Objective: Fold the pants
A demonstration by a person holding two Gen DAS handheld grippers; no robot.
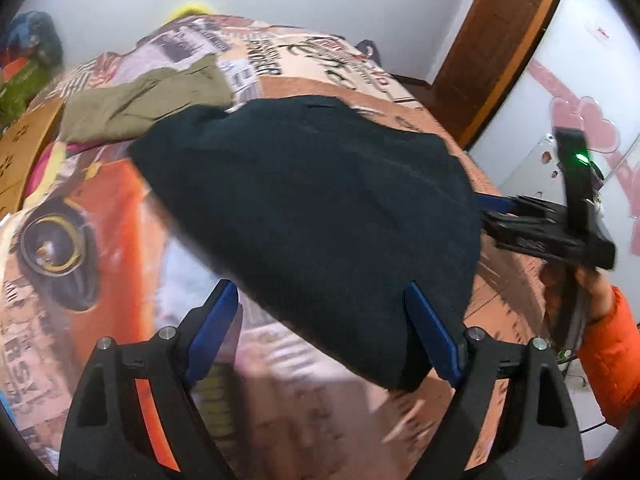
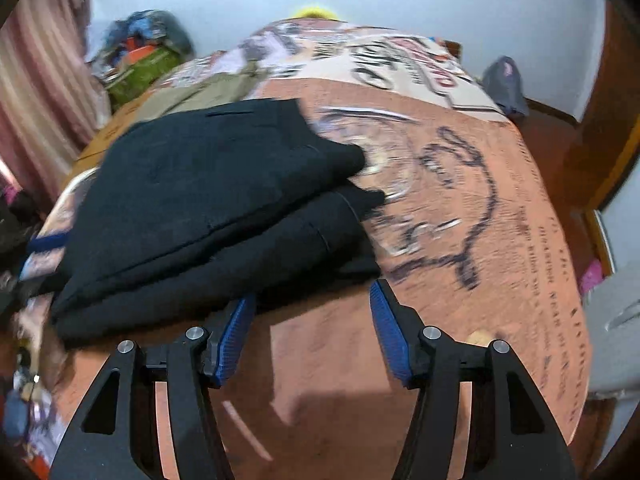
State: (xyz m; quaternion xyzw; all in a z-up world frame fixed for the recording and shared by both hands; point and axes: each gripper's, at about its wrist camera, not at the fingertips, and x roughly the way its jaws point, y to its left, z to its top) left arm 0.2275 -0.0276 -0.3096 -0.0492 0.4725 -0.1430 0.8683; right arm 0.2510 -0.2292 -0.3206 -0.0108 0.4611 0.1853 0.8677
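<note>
Dark folded pants (image 1: 320,184) lie on the printed bedcover (image 1: 120,208). In the left wrist view my left gripper (image 1: 324,312) stands open and wide over their near edge. A corner of the cloth reaches in beside the right finger, and the pads do not press on it. At the pants' right edge is my right gripper (image 1: 494,208), held by a hand in an orange sleeve (image 1: 612,352). In the right wrist view the pants (image 2: 208,200) show stacked layers. The right gripper (image 2: 310,308) is open just before their near right corner, with bedcover (image 2: 460,240) between its fingers.
An olive garment (image 1: 136,108) lies crumpled behind the pants, also visible in the right wrist view (image 2: 200,92). A wooden door frame (image 1: 500,40) and a white cabinet (image 1: 580,80) stand to the right. Coloured clutter (image 2: 140,56) is piled at the bed's far left, by a pink curtain (image 2: 36,80).
</note>
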